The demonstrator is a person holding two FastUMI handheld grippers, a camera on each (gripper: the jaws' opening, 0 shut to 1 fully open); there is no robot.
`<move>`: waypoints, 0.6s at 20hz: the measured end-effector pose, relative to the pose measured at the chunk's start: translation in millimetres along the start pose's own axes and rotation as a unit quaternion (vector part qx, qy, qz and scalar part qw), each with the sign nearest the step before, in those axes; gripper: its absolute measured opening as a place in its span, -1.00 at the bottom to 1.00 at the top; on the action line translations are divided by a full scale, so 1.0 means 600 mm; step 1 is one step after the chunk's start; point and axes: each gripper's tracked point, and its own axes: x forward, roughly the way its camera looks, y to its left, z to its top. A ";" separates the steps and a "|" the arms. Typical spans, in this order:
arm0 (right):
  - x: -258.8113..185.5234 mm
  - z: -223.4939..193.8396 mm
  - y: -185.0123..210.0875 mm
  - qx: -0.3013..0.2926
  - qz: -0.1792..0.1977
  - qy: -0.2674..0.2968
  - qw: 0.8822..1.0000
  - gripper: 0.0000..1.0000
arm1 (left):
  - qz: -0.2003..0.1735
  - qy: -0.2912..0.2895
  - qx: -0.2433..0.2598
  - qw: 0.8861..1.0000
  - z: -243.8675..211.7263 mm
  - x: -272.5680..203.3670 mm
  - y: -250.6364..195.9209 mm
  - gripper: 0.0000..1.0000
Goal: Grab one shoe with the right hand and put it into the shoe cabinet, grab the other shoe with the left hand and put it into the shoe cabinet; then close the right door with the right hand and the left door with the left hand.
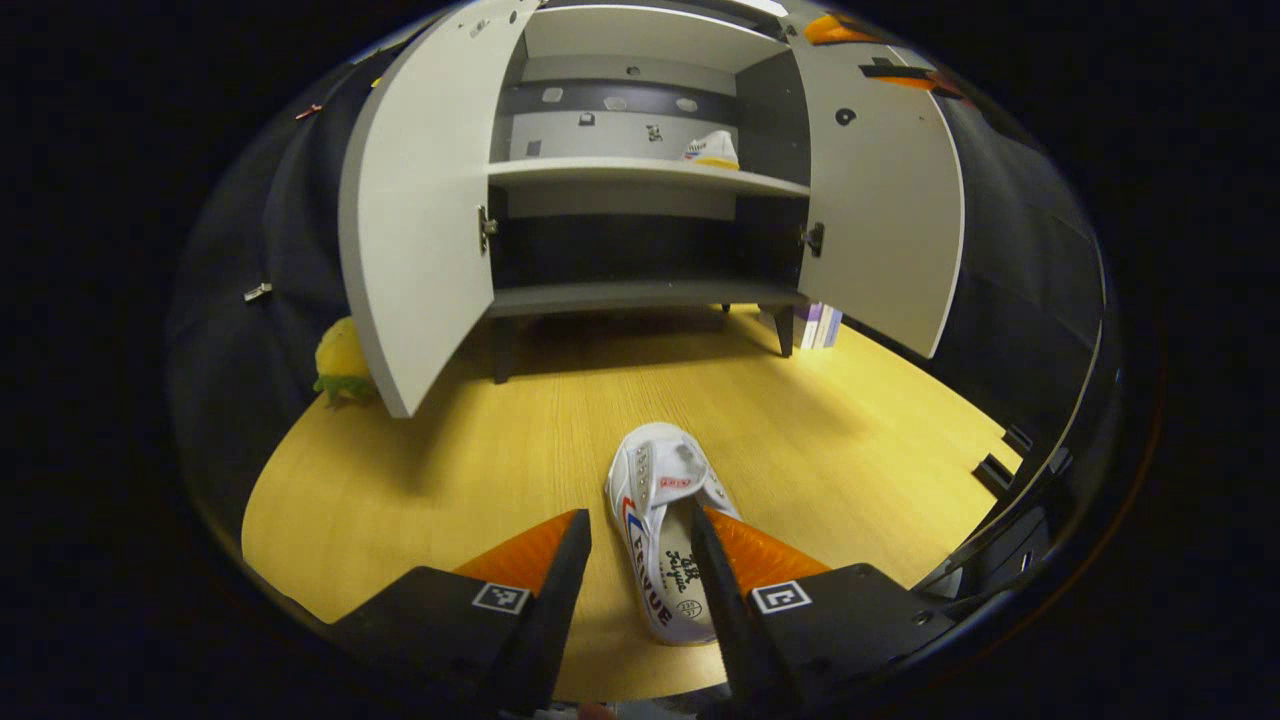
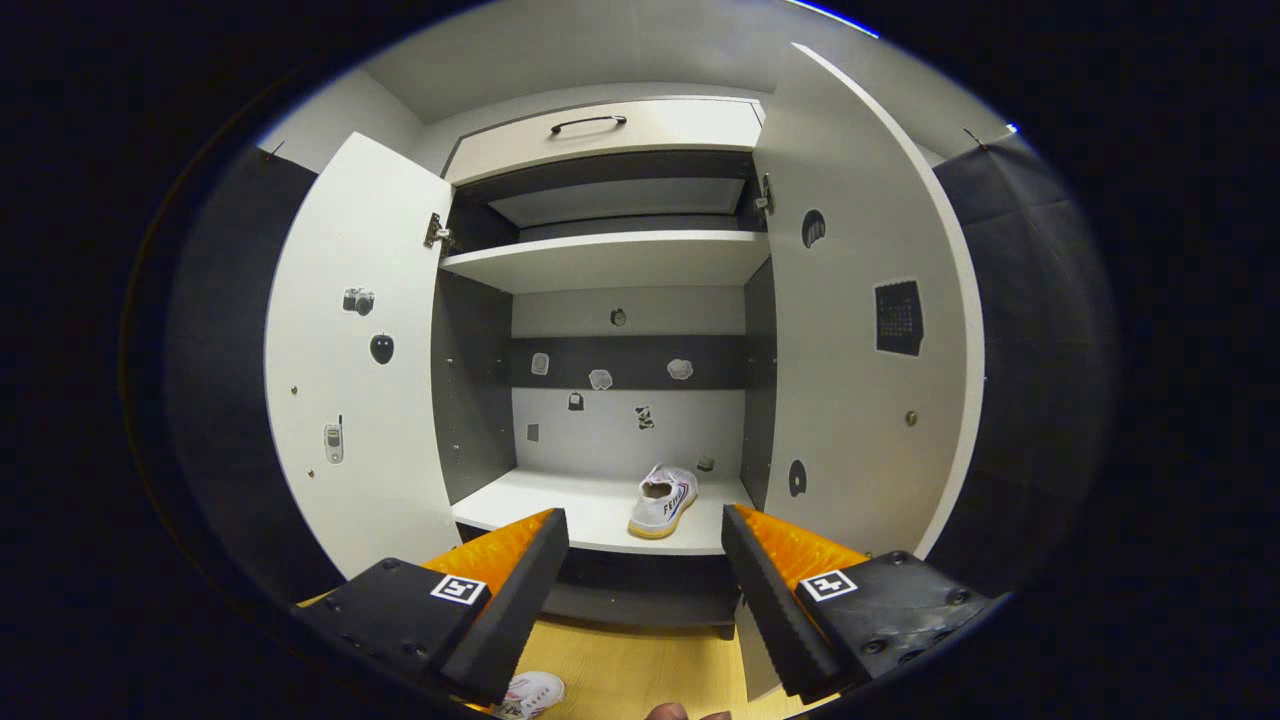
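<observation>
My left gripper (image 1: pixel 640 560) hangs open low over the yellow wood-grain floor (image 1: pixel 420 480), its black-and-orange fingers spread so that the white canvas shoe with red and blue side stripes (image 1: pixel 660 520) lies between them, the right finger near the shoe's opening; whether it touches I cannot tell. My right gripper (image 2: pixel 645 570) is held higher, empty, jaws apart, facing the tall white shoe cabinet (image 2: pixel 620 130). The other white canvas shoe (image 2: pixel 662 502) already sits on the cabinet's lower white shelf (image 2: pixel 560 515), toward its right side. Both white cabinet doors, left (image 2: pixel 350 400) and right (image 2: pixel 860 400), stand wide open. Behind the left door, a yellow-green object on the floor (image 1: pixel 340 365) is half hidden and unidentifiable.
</observation>
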 end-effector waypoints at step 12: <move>-0.066 0.043 -0.095 -0.028 -0.066 -0.012 0.997 0.95 | 0.037 0.038 0.019 0.998 -0.033 0.123 0.025 -0.40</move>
